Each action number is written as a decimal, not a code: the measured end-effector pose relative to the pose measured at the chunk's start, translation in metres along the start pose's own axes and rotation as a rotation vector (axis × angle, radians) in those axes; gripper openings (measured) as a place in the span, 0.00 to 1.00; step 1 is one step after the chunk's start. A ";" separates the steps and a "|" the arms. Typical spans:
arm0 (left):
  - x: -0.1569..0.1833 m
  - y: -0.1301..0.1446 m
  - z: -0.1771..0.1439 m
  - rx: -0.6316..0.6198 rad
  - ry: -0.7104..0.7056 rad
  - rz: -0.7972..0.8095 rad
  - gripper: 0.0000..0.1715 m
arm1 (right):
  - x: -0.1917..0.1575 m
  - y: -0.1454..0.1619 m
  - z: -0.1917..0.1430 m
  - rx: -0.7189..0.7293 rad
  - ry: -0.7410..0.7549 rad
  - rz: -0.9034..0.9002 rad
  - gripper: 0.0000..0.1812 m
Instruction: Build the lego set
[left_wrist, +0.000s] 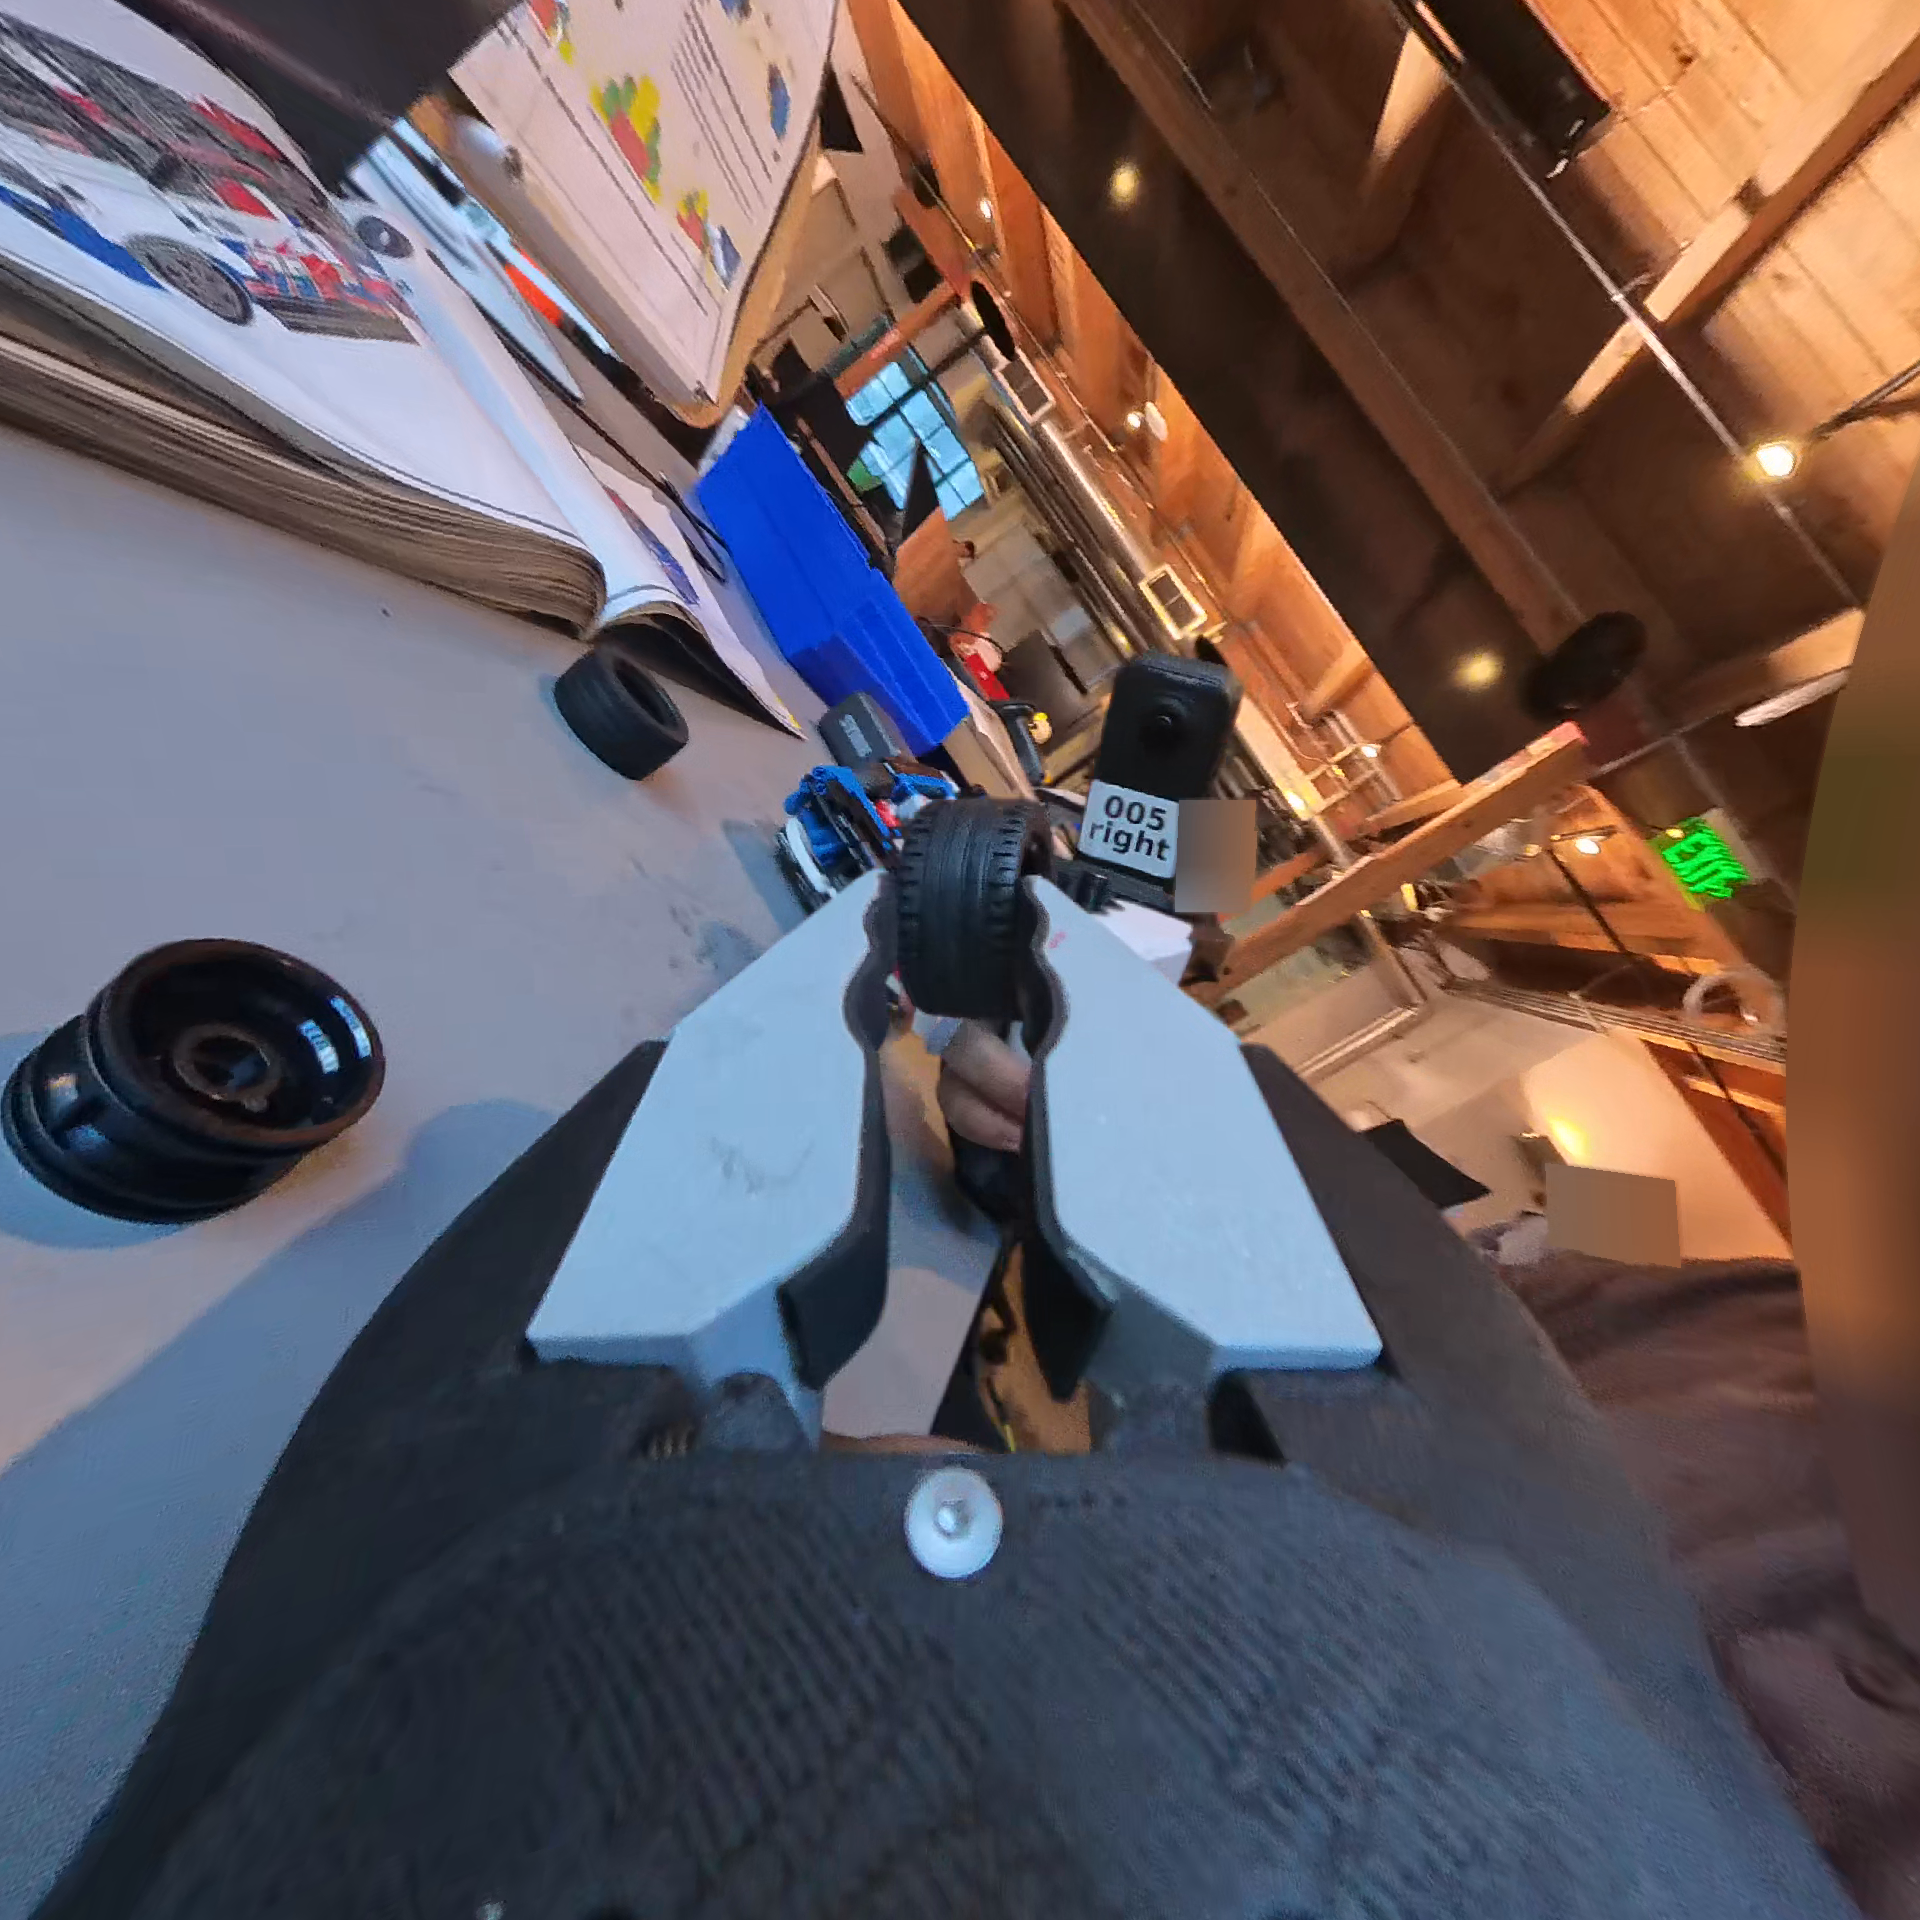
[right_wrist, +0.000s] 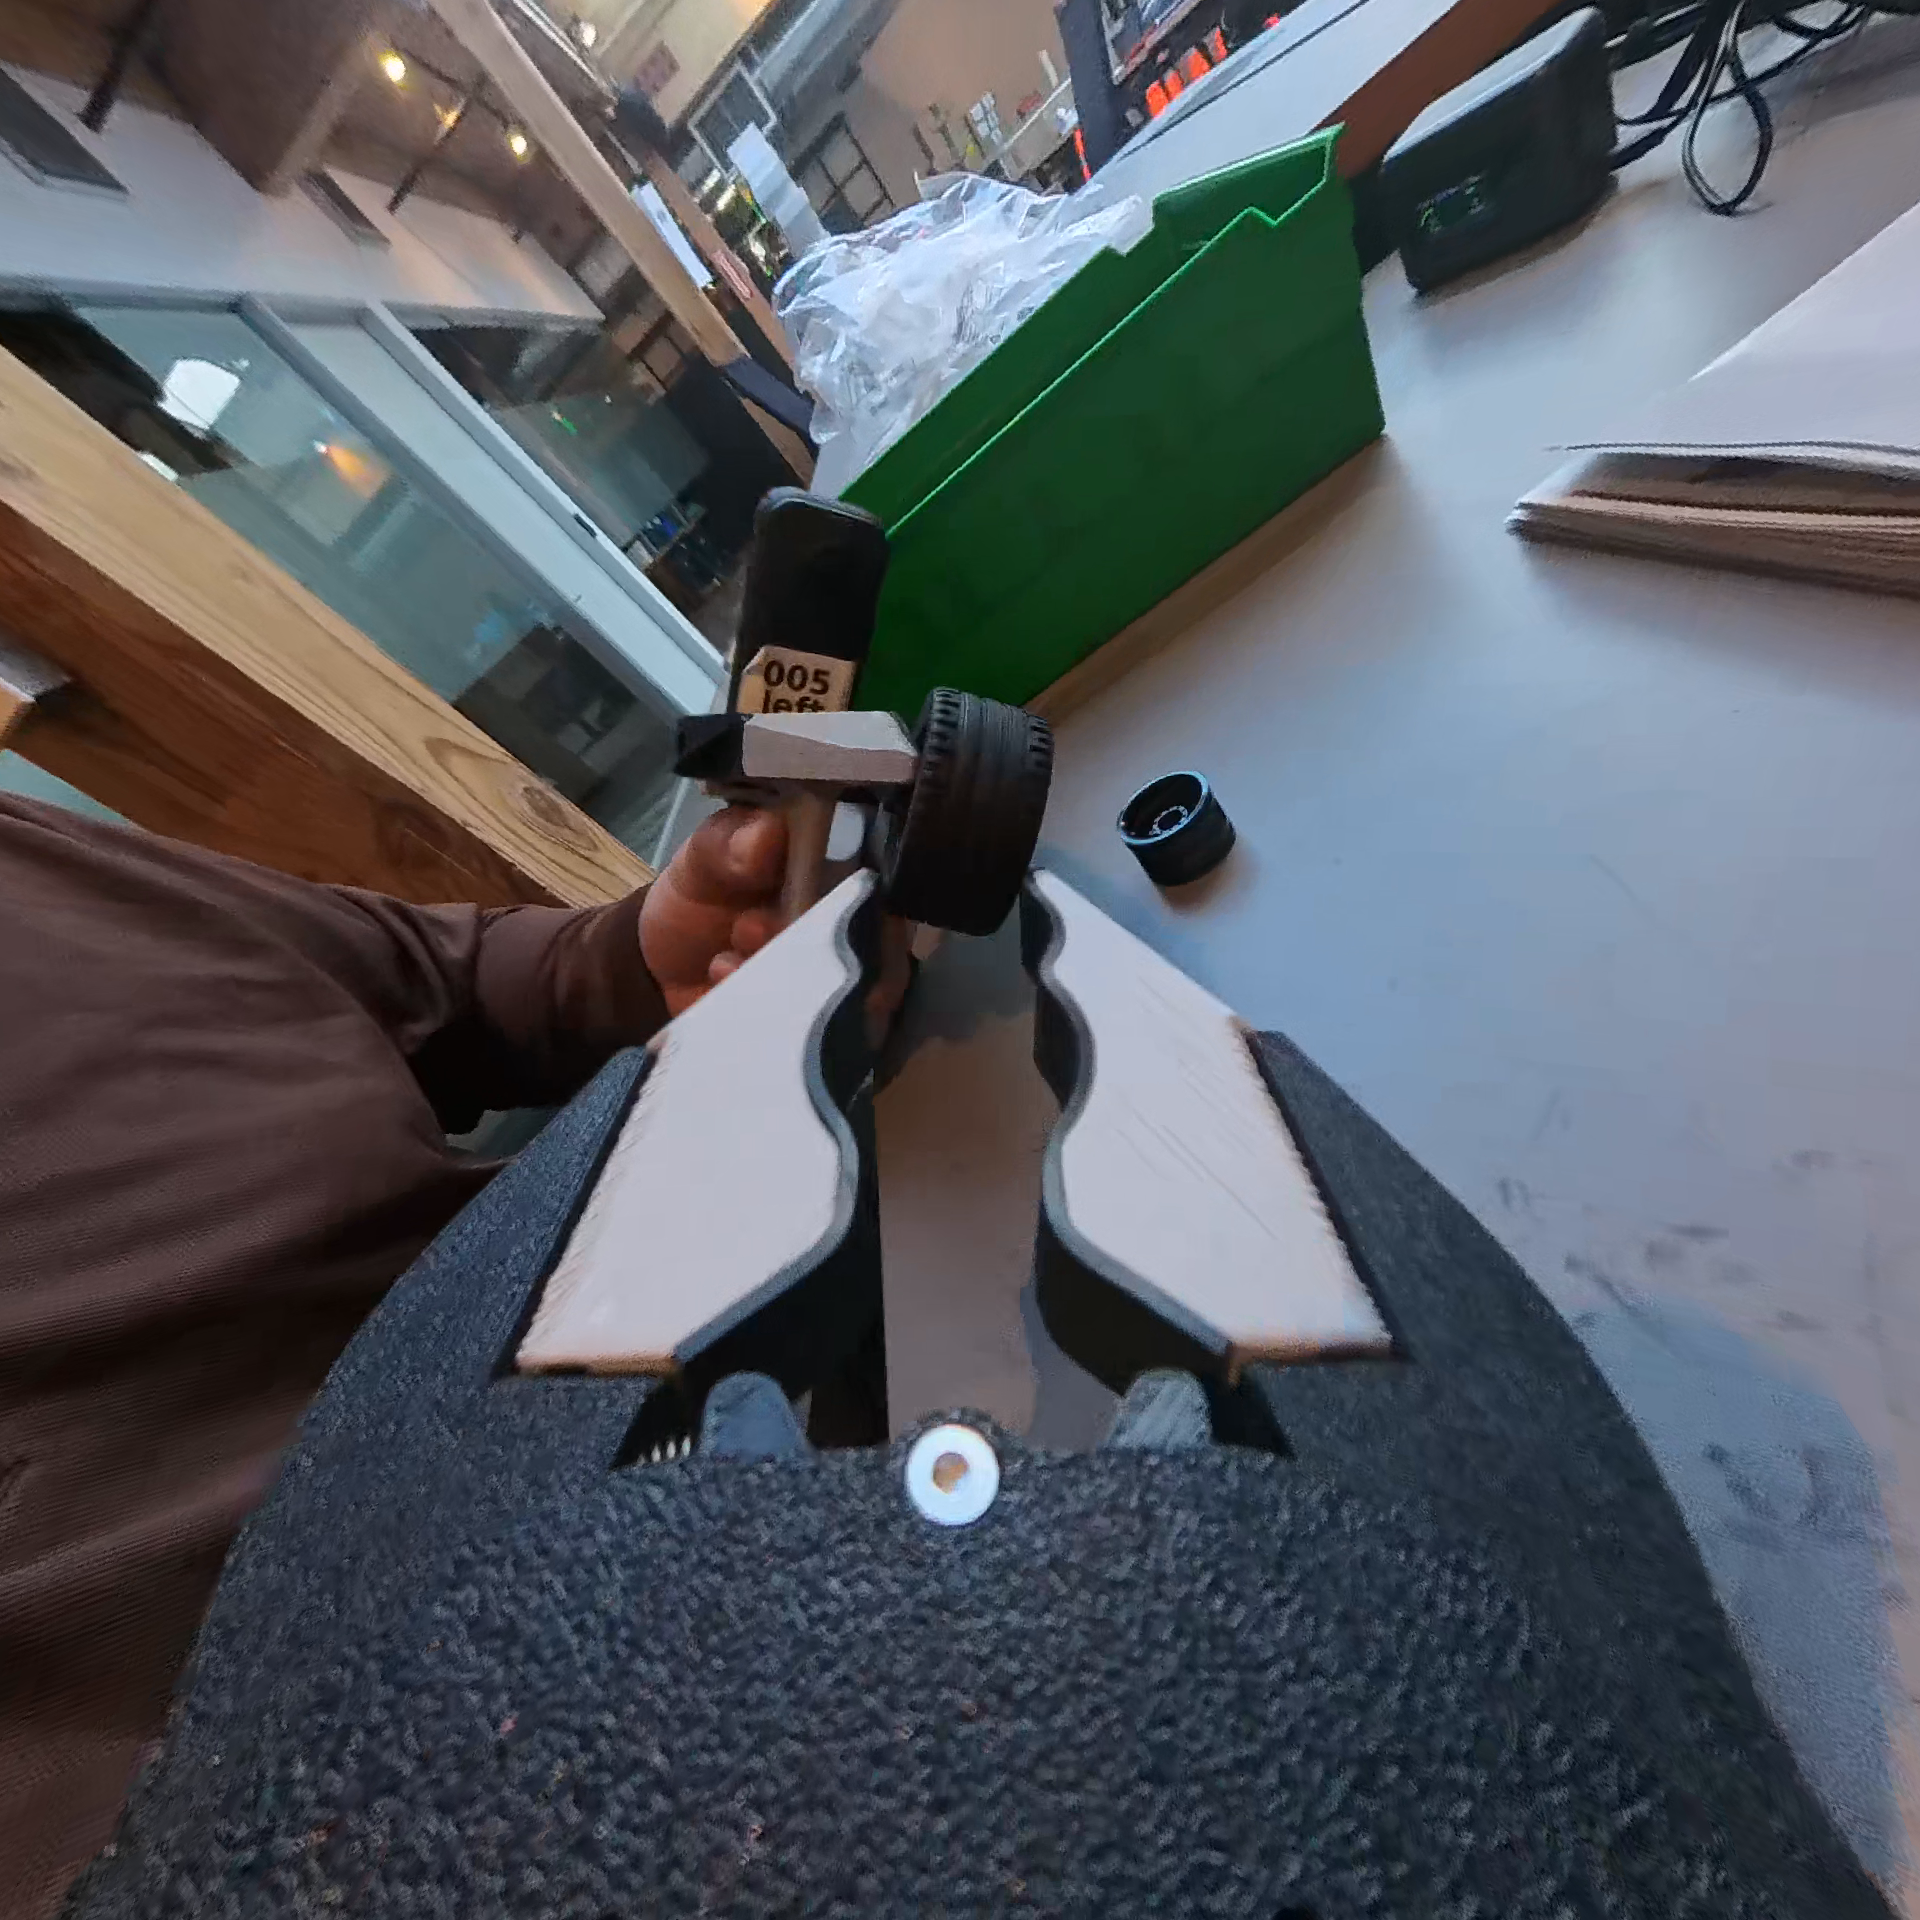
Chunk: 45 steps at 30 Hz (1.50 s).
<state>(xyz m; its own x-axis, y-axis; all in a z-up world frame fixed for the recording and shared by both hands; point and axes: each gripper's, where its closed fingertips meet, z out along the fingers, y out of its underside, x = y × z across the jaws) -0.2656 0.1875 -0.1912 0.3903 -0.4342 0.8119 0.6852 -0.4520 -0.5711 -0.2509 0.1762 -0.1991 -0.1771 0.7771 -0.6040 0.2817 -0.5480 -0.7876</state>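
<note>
Left wrist view: the left gripper (left_wrist: 961, 940) is clamping a black rubber Lego tyre (left_wrist: 971, 909) between its two grey fingertips, lifted clear of the grey table (left_wrist: 312, 831). The tread is facing the camera, so the tyre's axle line is running roughly crosswise, from one finger to the other. A second, loose tyre (left_wrist: 621, 712) is lying on the table just beside the open instruction booklet (left_wrist: 260, 312). A black wheel rim (left_wrist: 197, 1075) is resting on the table near the left edge, its open hub facing up and toward the camera. Beyond the fingertips, a partly built blue, white and red model (left_wrist: 842, 826) is sitting on the table, with a blue bin (left_wrist: 821, 582) behind it. The other tool's camera is showing behind the tyre.

Right wrist view: the right gripper (right_wrist: 951, 914) is standing open at a middling width, holding nothing. The same tyre (right_wrist: 971, 816) is hovering just past its fingertips, held from the left by the other tool (right_wrist: 821, 753) in the person's hand (right_wrist: 707, 904). Here the tyre is standing on edge, axle roughly level and pointing left-right. A black rim (right_wrist: 1176, 828) is lying on the table nearby, and a green bin (right_wrist: 1122, 468) is standing behind.

Judging from this, the body is only partly assembled; tyres and rims are still separate, so no wheel is fitted yet.
</note>
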 end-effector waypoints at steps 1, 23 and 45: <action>0.001 0.001 0.001 -0.007 -0.012 0.018 0.11 | 0.000 0.000 -0.002 -0.001 -0.009 0.009 0.11; 0.022 0.025 0.001 -0.237 0.126 -0.085 0.10 | -0.028 -0.003 -0.018 -0.056 -0.232 -0.068 0.09; 0.050 0.033 -0.006 -0.332 0.267 0.131 0.13 | -0.043 0.006 -0.017 -0.106 -0.230 -0.135 0.09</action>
<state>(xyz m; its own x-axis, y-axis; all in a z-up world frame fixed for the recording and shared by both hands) -0.2275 0.1461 -0.1698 0.2583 -0.6708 0.6952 0.3886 -0.5867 -0.7105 -0.2259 0.1449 -0.1763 -0.4255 0.7438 -0.5155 0.3360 -0.3990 -0.8532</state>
